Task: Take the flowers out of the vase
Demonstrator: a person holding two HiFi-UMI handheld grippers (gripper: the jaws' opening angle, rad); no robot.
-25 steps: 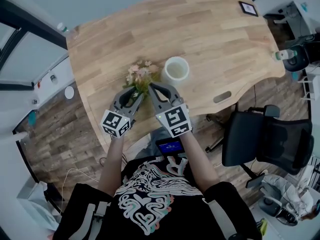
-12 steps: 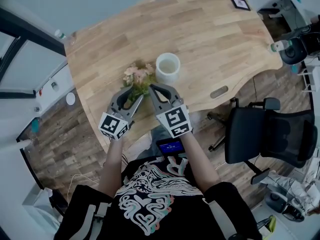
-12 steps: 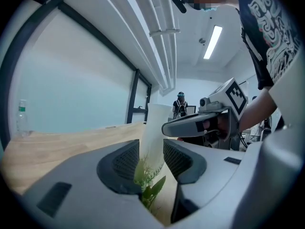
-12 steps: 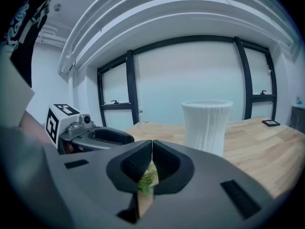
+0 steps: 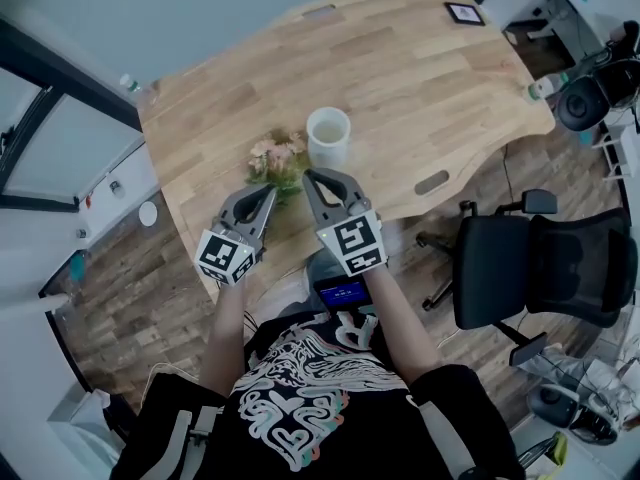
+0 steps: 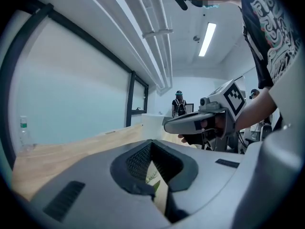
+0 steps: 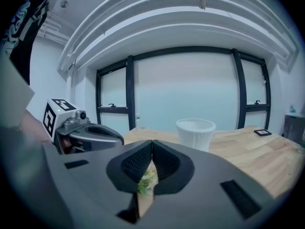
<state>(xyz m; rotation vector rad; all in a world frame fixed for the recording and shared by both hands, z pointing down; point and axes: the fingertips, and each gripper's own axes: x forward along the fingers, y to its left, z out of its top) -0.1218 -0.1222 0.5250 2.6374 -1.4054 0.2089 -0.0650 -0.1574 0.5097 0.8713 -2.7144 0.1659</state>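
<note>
A small bunch of pale pink flowers (image 5: 276, 156) with green leaves lies on the wooden table (image 5: 400, 78), just left of the empty white ribbed vase (image 5: 328, 136). Both grippers hover side by side at the near end of the bunch. My left gripper (image 5: 269, 195) has just been closing and now stands shut, with nothing seen between its pads (image 6: 138, 159). A leaf (image 6: 153, 178) shows through the gap below them. My right gripper (image 5: 309, 178) is shut too. Behind its pads (image 7: 164, 160) some flowers (image 7: 148, 178) show, and the vase (image 7: 195, 133) stands beyond.
A black office chair (image 5: 540, 273) stands right of the table. A small black-framed card (image 5: 466, 13) lies at the far right corner and a bottle (image 5: 130, 85) at the far left one. A slot (image 5: 431, 182) is cut near the table's front edge.
The left gripper's jaws, open around the flower stems before, have closed. Both grippers have lifted slightly, and the head view has shifted.
</note>
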